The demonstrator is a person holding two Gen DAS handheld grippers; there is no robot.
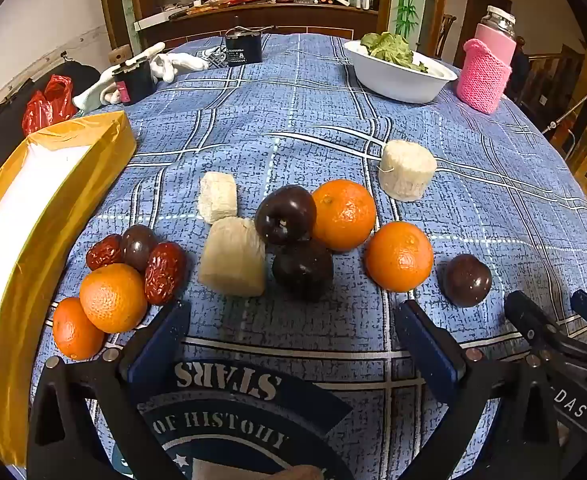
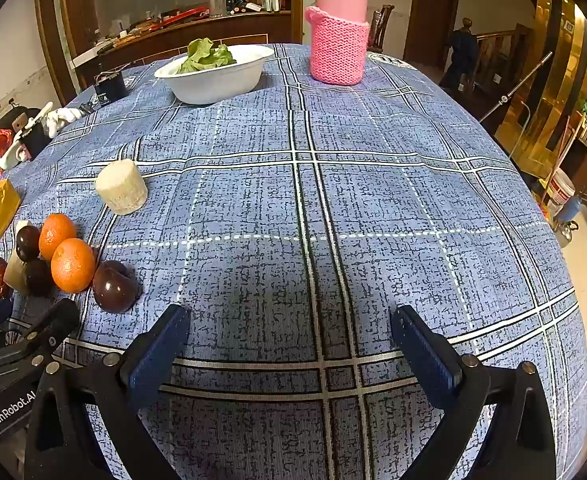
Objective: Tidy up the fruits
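Observation:
Loose fruit lies on the blue plaid tablecloth [image 1: 293,112] in the left wrist view. There are several oranges [image 1: 343,214], dark plums [image 1: 285,214], two red dates [image 1: 164,272] and three pale cut cylinders [image 1: 233,256]. An open yellow box [image 1: 53,184] with a white inside stands at the left. My left gripper [image 1: 293,344] is open just short of the fruit row, with nothing between its fingers. My right gripper [image 2: 291,352] is open over bare cloth. A plum [image 2: 113,286] and an orange [image 2: 72,265] lie to its left.
At the far side stand a white bowl of greens [image 2: 213,76], a bottle in a pink knitted sleeve [image 2: 337,44] and a black box [image 1: 243,49]. White gloves [image 1: 165,66] and a red bag [image 1: 47,102] lie far left. The table's edge curves down on the right.

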